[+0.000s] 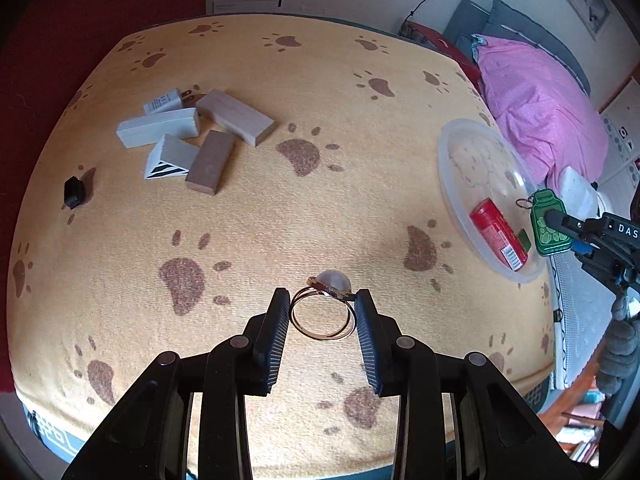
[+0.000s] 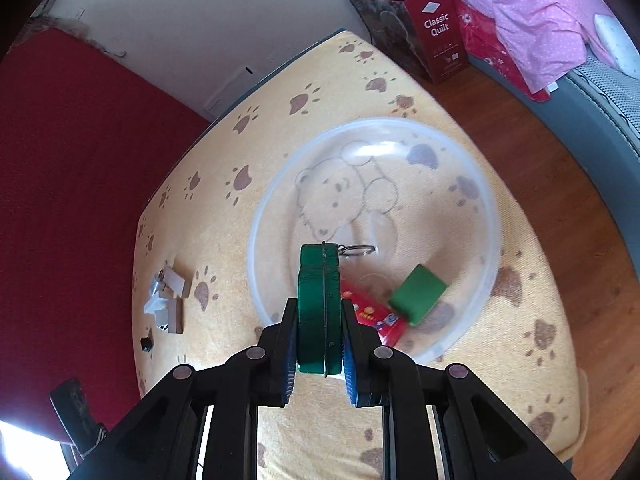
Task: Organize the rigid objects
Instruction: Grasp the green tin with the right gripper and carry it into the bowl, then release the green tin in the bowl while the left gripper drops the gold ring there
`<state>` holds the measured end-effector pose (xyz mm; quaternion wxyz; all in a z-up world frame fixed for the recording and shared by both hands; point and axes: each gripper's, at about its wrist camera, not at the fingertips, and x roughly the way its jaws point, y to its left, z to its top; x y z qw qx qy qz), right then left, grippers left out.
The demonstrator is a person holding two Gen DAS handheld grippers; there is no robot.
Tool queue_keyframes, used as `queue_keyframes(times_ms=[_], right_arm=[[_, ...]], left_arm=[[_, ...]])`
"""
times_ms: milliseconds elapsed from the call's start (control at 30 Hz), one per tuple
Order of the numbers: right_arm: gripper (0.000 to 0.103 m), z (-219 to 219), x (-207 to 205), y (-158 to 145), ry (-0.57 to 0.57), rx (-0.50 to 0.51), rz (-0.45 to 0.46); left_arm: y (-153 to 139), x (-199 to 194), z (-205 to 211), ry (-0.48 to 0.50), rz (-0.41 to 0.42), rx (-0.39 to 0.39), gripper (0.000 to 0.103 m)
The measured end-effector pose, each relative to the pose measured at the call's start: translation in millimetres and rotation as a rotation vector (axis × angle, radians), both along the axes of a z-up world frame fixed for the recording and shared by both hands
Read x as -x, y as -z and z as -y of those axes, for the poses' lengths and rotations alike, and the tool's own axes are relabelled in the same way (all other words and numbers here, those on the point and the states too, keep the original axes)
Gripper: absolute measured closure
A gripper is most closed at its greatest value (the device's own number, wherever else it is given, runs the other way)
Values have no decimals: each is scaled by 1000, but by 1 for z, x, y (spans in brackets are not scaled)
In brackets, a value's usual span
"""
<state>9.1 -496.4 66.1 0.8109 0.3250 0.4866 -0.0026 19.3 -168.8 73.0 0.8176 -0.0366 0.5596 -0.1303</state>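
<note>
Your left gripper [image 1: 322,312] has its jaws pinching a gold ring [image 1: 323,317] by the band, lower centre of the left wrist view; the pale stone on the ring sits at the top, just past the jaw tips. The ring hangs above the yellow paw-print blanket [image 1: 280,208] covering the bench.

Your right gripper [image 2: 320,344] has its jaws pressed tight on a green keychain tag [image 2: 319,308], held edge-on at centre of the right wrist view, with its metal key ring [image 2: 357,249] sticking out at the top. In the left wrist view the same tag shows at the right edge, over the near rim of the clear plastic bowl [image 1: 452,184].

The bowl sits on the blanket, with a bear drawing showing through its bottom. Inside it: a red packet [image 2: 374,318] and a green block [image 2: 418,294], both in the lower part of the bowl in the right wrist view, close together; whether they touch I can't tell.

Still on the blanket, upper left of the left wrist view: a cluster of wooden blocks [image 1: 208,136], mixed grey-white and brown, touching each other, plus a white plug adapter [image 1: 166,101] at the back of the pile. A small black clip [image 1: 75,192] lies apart at the far left.

A red box [image 2: 424,32] marked "Classic Quilt" stands on the floor at the top of the right wrist view.
</note>
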Motion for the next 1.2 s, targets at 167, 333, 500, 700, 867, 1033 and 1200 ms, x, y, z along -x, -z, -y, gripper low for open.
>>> queue_keyframes(times_ms=[167, 333, 500, 700, 867, 1033, 1200], right_arm=[[83, 24, -2, -2, 20, 26, 13], [83, 42, -8, 3, 34, 60, 13], [82, 57, -9, 15, 50, 71, -13], [81, 67, 2, 21, 67, 57, -21], [81, 72, 12, 24, 84, 41, -22], [81, 72, 19, 25, 84, 27, -25], [81, 67, 24, 25, 71, 19, -26]], left_arm=[[-1, 1, 17, -2, 9, 8, 69], [-3, 2, 30, -4, 18, 4, 69], [-2, 4, 43, 3, 18, -6, 69], [-3, 4, 57, 25, 21, -15, 69], [-4, 1, 72, 59, 21, -20, 69], [-6, -4, 90, 98, 25, -16, 69], [-10, -11, 109, 136, 32, -4, 69]])
